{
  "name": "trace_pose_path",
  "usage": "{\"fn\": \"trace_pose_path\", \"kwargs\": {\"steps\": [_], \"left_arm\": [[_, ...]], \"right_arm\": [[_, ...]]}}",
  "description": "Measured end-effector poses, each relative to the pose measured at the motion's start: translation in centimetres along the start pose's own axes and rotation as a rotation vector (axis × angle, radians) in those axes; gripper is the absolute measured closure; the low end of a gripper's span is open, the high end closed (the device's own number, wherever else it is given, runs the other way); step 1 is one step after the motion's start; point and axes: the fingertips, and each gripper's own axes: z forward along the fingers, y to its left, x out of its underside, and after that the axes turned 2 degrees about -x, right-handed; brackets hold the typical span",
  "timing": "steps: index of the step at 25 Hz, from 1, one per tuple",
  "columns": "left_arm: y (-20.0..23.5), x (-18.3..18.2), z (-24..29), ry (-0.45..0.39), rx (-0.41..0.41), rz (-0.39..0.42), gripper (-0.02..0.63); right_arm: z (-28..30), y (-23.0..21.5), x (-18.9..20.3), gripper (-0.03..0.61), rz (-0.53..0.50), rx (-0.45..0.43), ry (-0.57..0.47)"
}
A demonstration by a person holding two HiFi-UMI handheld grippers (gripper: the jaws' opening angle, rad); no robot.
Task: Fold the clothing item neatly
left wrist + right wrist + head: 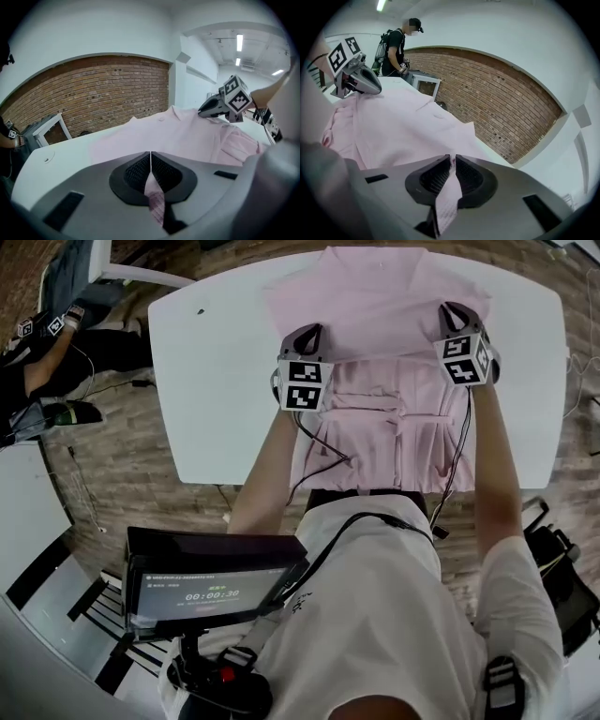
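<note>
A pink shirt [375,306] lies on the white table [216,381], its lower part bunched in folds toward the near edge. My left gripper [308,334] is at the shirt's left side and my right gripper [456,311] at its right side, both over the cloth. In the left gripper view the left gripper [150,159] is shut, with a strip of pink fabric pinched between its jaws. The right gripper [452,161] likewise has a fold of pink cloth caught between its nearly closed jaws. Beyond both, the shirt [178,136] spreads flat.
The table's near edge runs just in front of my body. A screen with a timer [211,582] hangs at my chest. Another person [396,47] stands by a white frame [49,129] and the brick wall [506,112] beyond the table.
</note>
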Motion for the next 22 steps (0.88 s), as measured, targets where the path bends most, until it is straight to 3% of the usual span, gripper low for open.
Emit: {"fn": "trace_pose_path", "kwargs": {"steps": [6,11,15,20,22], "left_arm": [[-0.6,2.0,0.7,0.04,0.007,0.009,0.611],[-0.6,2.0,0.6,0.042,0.005,0.015,0.611],[-0.8,2.1,0.5,0.044,0.002,0.017,0.611],[-1.2,2.1,0.4,0.044,-0.002,0.018,0.611],[-1.4,2.2,0.5,0.043,-0.001,0.019,0.611]], "right_arm": [[-2.6,-1.6,2.7,0.531,0.159,-0.032,-0.02],[-6.1,3.0,3.1,0.504,0.371,-0.251,-0.09],[-6.2,6.1,4.3,0.483,0.284,-0.296,-0.026],[-5.4,6.9,5.2,0.491,0.301,-0.343,0.016],[-5.7,7.0,5.2,0.558,0.303,-0.355,0.013]]}}
